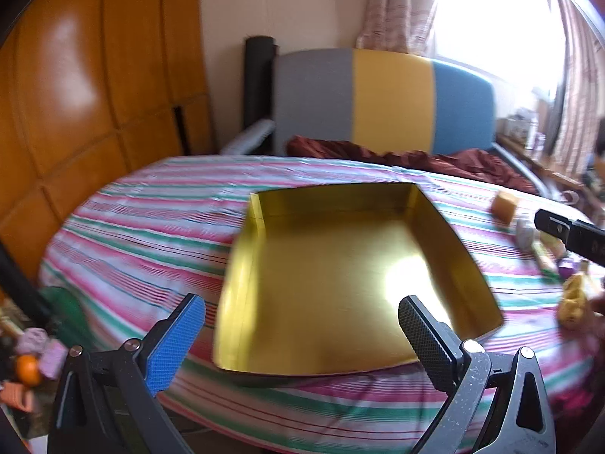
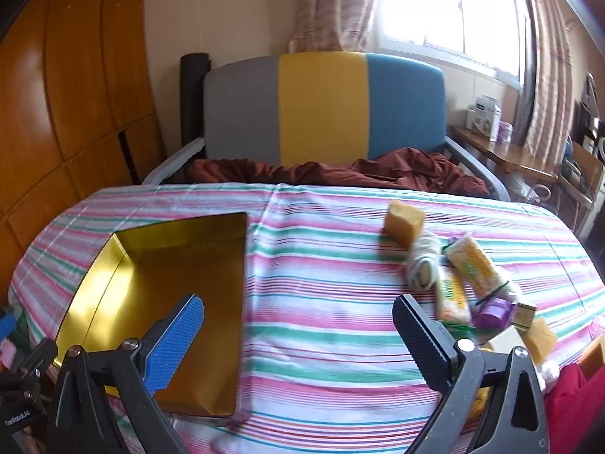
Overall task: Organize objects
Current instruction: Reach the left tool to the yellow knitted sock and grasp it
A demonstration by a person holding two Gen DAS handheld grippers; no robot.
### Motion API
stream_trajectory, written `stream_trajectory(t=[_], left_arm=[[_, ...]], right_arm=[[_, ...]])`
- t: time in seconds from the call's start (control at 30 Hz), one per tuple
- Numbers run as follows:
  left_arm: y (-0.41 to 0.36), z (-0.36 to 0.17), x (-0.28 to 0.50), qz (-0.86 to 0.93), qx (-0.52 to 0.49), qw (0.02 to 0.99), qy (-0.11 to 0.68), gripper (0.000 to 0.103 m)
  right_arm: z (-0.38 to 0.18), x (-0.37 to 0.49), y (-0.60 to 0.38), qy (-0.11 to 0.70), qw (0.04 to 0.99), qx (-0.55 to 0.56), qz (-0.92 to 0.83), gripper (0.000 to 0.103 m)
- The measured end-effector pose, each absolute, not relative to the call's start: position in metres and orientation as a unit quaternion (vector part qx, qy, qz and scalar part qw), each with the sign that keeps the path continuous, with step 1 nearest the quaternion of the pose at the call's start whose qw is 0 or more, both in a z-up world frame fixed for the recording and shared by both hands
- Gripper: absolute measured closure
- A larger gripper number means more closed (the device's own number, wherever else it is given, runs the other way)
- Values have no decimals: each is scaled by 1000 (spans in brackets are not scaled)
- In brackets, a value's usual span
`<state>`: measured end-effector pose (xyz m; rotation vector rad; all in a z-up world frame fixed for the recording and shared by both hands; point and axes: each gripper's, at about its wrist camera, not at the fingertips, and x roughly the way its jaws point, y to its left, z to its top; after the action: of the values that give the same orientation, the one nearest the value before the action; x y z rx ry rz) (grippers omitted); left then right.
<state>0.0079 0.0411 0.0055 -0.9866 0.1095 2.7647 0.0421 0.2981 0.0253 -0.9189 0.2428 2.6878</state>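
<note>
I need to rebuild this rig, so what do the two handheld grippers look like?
Both look alike: the left gripper and right gripper each have a black frame with silver pivot bolts, one finger padded in textured blue, the other in textured black. No cables or sleeves show.

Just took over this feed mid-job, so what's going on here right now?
A person holds two grippers over a table with a striped cloth. Both the left gripper and the right gripper are open and hold nothing. The gold tray sits empty on the cloth. The loose items, a yellow block, a white roll and yellow packets, lie in a cluster to the tray's right, none moved in yet.
</note>
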Motion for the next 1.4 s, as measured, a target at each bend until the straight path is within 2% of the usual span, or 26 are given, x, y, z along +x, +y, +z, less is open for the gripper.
stream_trajectory(t=[0.1, 0.37, 0.63, 0.73, 0.93, 1.1, 1.4], left_arm=[[47, 2, 4, 927, -353, 123, 19, 0], [94, 3, 2, 916, -347, 192, 59, 0], [152, 7, 1, 876, -361, 317, 33, 0], [181, 7, 8, 859, -361, 361, 45, 0], [251, -7, 18, 824, -366, 424, 85, 0], [296, -24, 25, 799, -376, 455, 116, 0], [350, -51, 34, 760, -409, 489, 124, 0]], right_arm=[[33, 56, 333, 124, 158, -310, 929, 1], [43, 109, 444, 248, 209, -292, 900, 1], [13, 177, 537, 393, 272, -274, 835, 1], [6, 186, 544, 402, 276, -274, 829, 1], [5, 180, 542, 367, 269, -279, 846, 1], [3, 176, 544, 354, 267, -275, 853, 1], [-1, 173, 545, 364, 244, -275, 856, 2]])
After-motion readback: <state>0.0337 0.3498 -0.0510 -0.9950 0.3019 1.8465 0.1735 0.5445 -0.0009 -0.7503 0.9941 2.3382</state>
